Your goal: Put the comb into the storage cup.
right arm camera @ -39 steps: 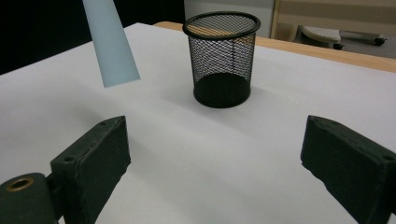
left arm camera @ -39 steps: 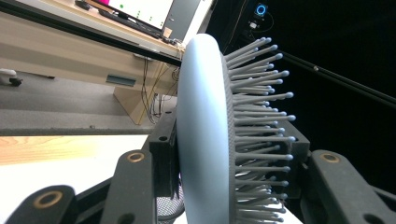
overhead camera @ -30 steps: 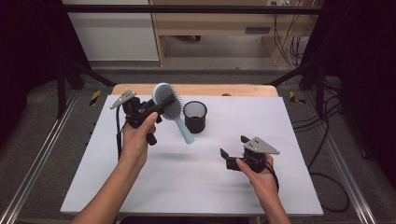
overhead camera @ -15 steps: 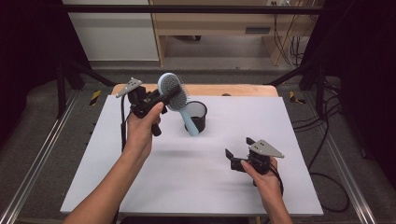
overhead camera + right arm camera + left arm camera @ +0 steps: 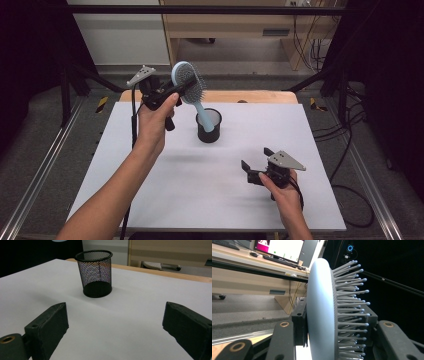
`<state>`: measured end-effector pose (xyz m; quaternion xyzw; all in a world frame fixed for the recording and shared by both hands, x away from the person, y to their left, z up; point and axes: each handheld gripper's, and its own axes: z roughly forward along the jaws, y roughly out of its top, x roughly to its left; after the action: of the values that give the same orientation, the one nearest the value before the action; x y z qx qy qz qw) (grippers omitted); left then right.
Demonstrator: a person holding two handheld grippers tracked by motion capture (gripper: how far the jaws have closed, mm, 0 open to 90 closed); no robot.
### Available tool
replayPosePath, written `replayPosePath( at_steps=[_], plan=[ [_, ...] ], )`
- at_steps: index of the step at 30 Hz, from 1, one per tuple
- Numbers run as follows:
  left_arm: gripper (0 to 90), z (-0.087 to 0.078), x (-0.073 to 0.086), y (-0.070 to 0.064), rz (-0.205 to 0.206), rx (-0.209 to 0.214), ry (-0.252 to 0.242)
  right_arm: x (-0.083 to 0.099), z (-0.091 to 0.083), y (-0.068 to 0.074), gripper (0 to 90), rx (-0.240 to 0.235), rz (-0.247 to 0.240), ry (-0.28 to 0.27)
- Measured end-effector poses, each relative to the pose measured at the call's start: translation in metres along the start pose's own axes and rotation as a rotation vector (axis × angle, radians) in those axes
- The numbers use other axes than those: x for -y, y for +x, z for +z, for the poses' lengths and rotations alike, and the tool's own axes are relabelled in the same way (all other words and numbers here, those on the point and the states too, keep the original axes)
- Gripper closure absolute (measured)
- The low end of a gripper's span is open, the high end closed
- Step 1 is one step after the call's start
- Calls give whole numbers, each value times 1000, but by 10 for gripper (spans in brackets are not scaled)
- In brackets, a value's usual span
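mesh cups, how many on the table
1: a black mesh cup stands upright on the white table, beneath the handle of the blue hairbrush held by the left gripper.

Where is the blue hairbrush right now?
In the high view the hairbrush is up in the air at the back left of the table, its head clamped in the left gripper, handle slanting down over the black mesh cup.

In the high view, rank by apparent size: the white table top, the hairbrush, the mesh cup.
1. White table top, by far the largest.
2. Hairbrush, held up nearer the camera, so its lead is unsure.
3. Mesh cup, close behind it.
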<state>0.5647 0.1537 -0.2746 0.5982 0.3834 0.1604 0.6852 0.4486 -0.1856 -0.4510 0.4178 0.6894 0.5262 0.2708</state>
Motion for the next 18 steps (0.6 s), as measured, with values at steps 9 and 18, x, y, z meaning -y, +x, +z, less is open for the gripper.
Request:
replayPosePath(
  at_steps=[9, 18],
  plan=[
    [531, 9, -3, 10, -19, -20, -10, 2, 2, 2, 65, -11, 0, 14],
    [532, 14, -1, 19, -22, -39, -37, 3, 2, 3, 67, -10, -9, 26]
  ],
)
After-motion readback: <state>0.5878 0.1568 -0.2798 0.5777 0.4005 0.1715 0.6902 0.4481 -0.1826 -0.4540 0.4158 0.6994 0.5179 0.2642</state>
